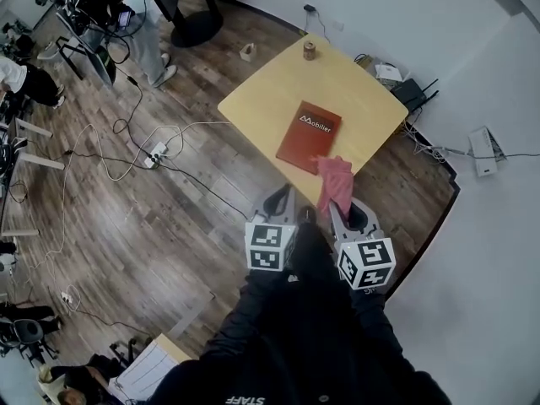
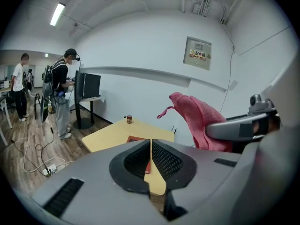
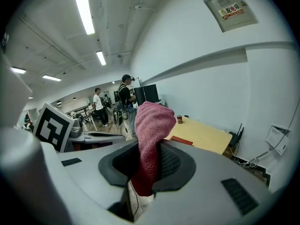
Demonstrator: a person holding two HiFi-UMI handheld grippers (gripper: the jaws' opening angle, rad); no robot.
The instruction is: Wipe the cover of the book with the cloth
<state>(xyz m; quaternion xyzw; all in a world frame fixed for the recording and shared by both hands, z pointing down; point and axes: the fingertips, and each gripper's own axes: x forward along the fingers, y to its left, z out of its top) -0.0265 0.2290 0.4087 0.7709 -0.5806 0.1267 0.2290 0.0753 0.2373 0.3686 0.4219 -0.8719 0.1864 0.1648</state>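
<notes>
A red book (image 1: 309, 136) lies flat on the square yellow table (image 1: 253, 99), near its front edge. My right gripper (image 1: 337, 212) is shut on a pink cloth (image 1: 335, 183) that stands up from its jaws and hangs over the table's near corner. In the right gripper view the cloth (image 3: 151, 144) fills the gap between the pads, with the book (image 3: 182, 140) beyond it. My left gripper (image 1: 288, 202) is shut and empty, held off the table's edge over the floor. Its own view shows the pads (image 2: 163, 161) pressed together, the book (image 2: 137, 138) and the cloth (image 2: 199, 122) ahead.
A small can (image 1: 310, 51) stands at the table's far corner. Cables and a power strip (image 1: 154, 153) lie on the wood floor to the left. A router and boxes (image 1: 413, 92) sit by the wall at right. People stand at desks at the far left (image 1: 101, 7).
</notes>
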